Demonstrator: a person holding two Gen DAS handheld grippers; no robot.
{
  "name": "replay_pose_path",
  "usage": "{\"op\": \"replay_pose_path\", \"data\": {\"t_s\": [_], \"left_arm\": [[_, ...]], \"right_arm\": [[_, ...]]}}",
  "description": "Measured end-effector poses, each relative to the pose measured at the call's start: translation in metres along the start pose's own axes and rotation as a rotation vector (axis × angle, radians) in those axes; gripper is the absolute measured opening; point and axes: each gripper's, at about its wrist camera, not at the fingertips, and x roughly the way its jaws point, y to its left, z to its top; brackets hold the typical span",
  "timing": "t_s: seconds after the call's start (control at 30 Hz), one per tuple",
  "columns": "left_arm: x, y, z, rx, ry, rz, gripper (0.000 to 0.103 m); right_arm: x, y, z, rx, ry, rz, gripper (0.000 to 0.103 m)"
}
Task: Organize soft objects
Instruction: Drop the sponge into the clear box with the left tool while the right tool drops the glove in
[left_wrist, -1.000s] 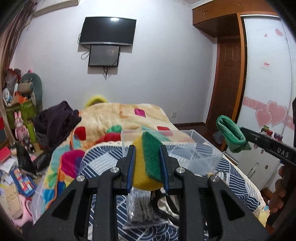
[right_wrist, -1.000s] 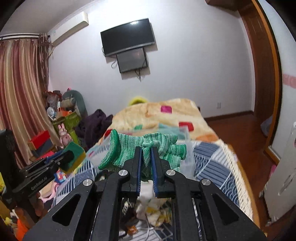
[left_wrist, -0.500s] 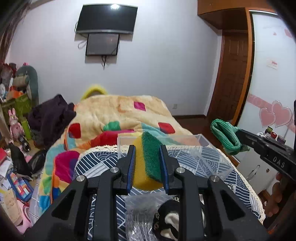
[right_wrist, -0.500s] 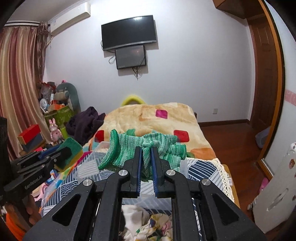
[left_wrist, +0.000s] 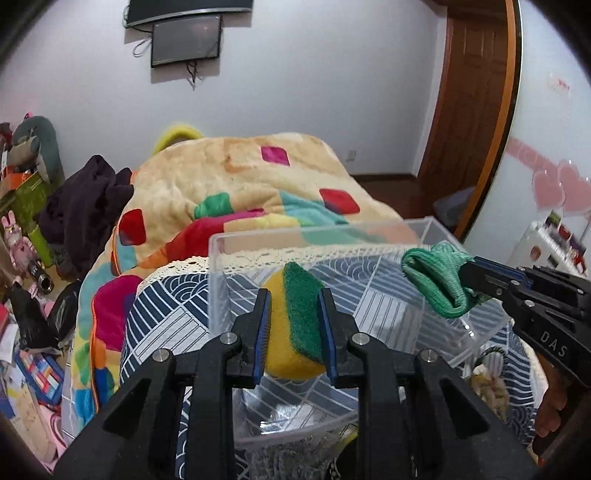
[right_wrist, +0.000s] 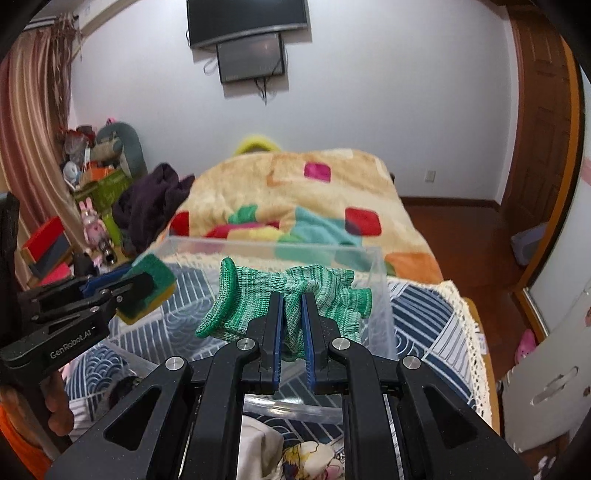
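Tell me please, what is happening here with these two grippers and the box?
A person holds a gripper in each hand above a clear plastic box on the patterned bedcover. The left gripper is shut on a yellow-and-green sponge. The right gripper is shut on a green knitted glove. Both things hang over the open box, not yet released.

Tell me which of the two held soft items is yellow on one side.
The sponge in the left gripper: yellow foam, green scrub face. The right gripper holds an all-green knit glove.

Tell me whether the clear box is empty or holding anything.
Empty: through the clear box only the patterned cloth beneath shows; sponge and glove remain gripped.
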Motion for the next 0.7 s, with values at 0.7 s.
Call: {"op": "replay_pose_path", "data": {"t_s": [0.7], "left_arm": [[-0.006, -0.008, -0.006, 0.003, 0.007, -0.002, 0.054]], "right_arm": [[0.005, -0.002, -0.001, -0.024, 0.052, -0.018, 0.039]]}}
